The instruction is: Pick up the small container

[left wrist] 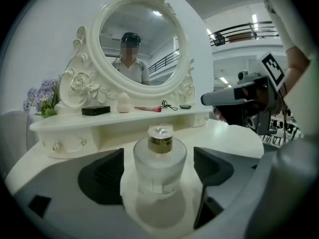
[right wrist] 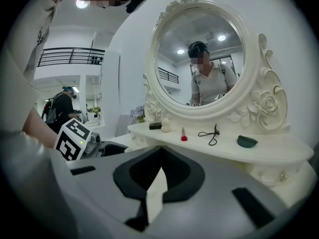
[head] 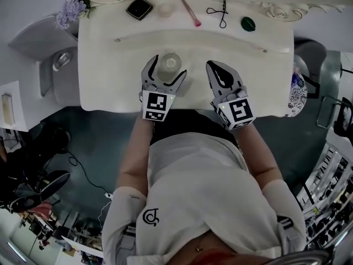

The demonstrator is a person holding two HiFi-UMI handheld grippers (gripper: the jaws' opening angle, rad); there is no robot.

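Table (head: pixel 110 81) white, upper centre of frame, round mirror (left wrist: pixel 137 39) behind; small container (head: pixel 169 63) stands untouched between parted jaws of left claw (head: pixel 166 68); right claw (head: pixel 215 69) closed.

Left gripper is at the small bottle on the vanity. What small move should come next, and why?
Probably close the left gripper on the bottle. Its jaws stand open on either side, the pads flank the bottle's body without touching it, and it stands upright on the vanity top. The right gripper is shut and empty.
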